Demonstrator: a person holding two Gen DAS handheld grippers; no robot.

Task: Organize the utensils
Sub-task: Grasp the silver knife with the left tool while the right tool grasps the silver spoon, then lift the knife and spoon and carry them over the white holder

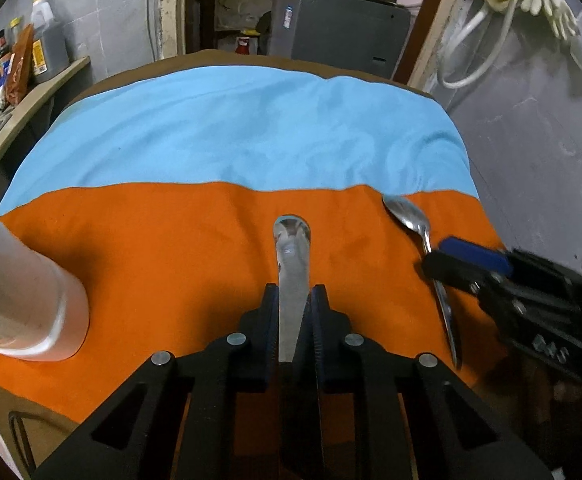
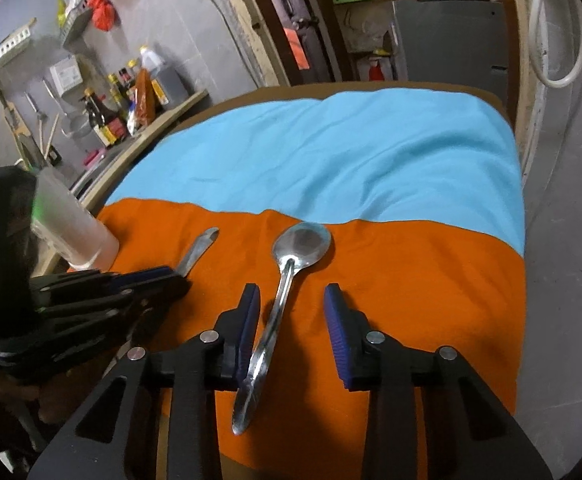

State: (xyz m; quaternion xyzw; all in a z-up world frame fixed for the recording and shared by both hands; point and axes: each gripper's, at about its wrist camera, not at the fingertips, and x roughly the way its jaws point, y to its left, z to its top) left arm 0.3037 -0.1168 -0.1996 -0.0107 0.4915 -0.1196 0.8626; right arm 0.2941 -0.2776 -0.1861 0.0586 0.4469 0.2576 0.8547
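On the surface (image 1: pixel 91 412), an orange cloth (image 1: pixel 179 248) meets a blue cloth (image 1: pixel 231 132); beyond stand a grey cabinet (image 1: pixel 339 28) and a shelf of sauce bottles (image 2: pixel 107 112). We see a white cup (image 1: pixel 27 304) cut off at the frame edge, left of the cloth's centre. Our left gripper (image 1: pixel 294 300) pinches a shiny flat utensil (image 1: pixel 291 264), its type unclear. Our right gripper (image 2: pixel 291 320) has fingers spread around a steel spoon (image 2: pixel 287 280) lying on the orange cloth.

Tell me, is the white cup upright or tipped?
Upright. The white cup stands on its base on the orange cloth, mouth upward.
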